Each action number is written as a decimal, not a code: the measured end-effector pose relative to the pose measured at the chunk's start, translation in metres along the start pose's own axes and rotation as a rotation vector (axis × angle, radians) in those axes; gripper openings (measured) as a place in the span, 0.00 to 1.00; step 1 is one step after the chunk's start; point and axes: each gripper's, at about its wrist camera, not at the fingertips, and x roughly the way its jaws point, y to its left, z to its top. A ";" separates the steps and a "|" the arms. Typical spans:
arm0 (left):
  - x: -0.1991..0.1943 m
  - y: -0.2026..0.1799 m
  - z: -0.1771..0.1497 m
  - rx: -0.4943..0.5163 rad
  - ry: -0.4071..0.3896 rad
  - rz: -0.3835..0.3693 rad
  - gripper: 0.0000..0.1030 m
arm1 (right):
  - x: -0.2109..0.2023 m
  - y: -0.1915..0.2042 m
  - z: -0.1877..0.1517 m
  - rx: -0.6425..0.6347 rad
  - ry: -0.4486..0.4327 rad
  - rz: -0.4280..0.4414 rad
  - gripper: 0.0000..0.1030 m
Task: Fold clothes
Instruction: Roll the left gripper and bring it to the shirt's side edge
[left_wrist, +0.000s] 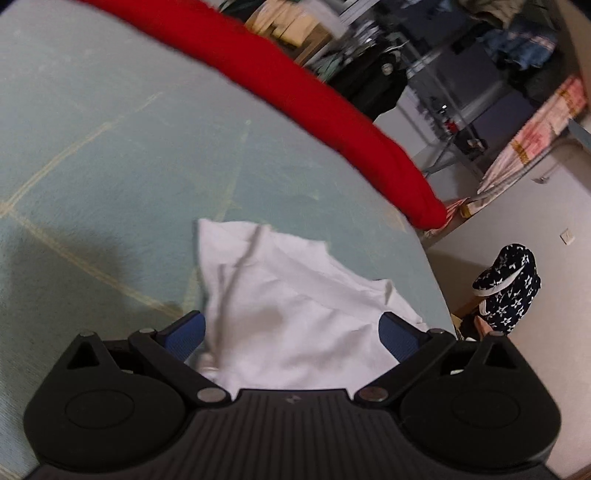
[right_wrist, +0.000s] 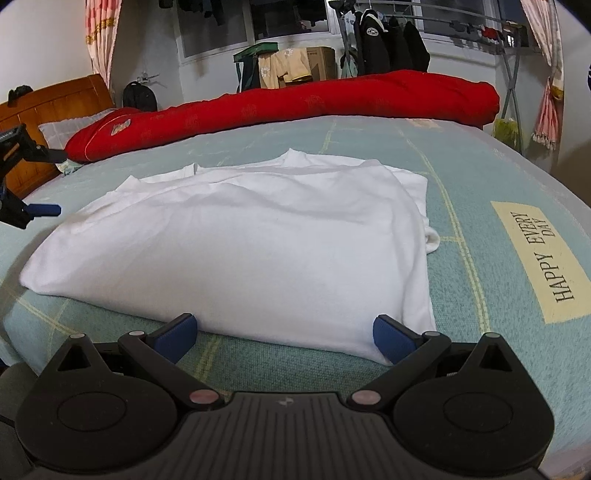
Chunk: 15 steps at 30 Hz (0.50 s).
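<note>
1. The left claw (left_wrist: 291, 334) is spread wide, its two blue pads (left_wrist: 186, 334) well apart, with white cloth bunched between them but not pinched by either pad.
2. That cloth is part of the white shirt (left_wrist: 295, 295); in the left wrist view it rises in rumpled folds straight ahead of the claw (the picture is blurred, so I cannot tell which part of the garment this is).
3. The right claw (right_wrist: 284, 338) is also released, jaws wide apart, low over the bed (right_wrist: 461, 177) at the shirt's near edge; its right pad sits against the near right corner of the cloth, while the left pad stands just off the hem.
4. In the right wrist view the shirt (right_wrist: 236, 236) lies folded into a broad, flattish stack near the middle of the bed, with a sleeve end sticking out on its right side.
5. At the left edge of that view the other claw (right_wrist: 37, 210) shows beside the shirt's left end.
6. The bed wears a pale green checked sheet, with a cream label (right_wrist: 539, 258) reading "HAPPY EVERY DAY" to the right of the shirt.
7. A long red quilt roll (right_wrist: 295, 107) lies along the far side of the bed, well apart from the shirt.
8. Beyond it stand a rack of dark jackets (right_wrist: 388, 48) and a cardboard box (right_wrist: 321, 62).
</note>
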 end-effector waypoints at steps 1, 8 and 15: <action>0.002 0.005 0.001 -0.013 0.013 -0.004 0.97 | 0.000 0.000 0.000 -0.001 0.000 -0.001 1.00; 0.032 0.037 0.002 -0.113 0.123 -0.098 0.97 | 0.003 0.003 0.001 -0.031 0.013 -0.014 1.00; 0.074 0.034 0.024 -0.099 0.169 -0.184 0.98 | 0.009 0.006 0.003 -0.037 0.020 -0.031 1.00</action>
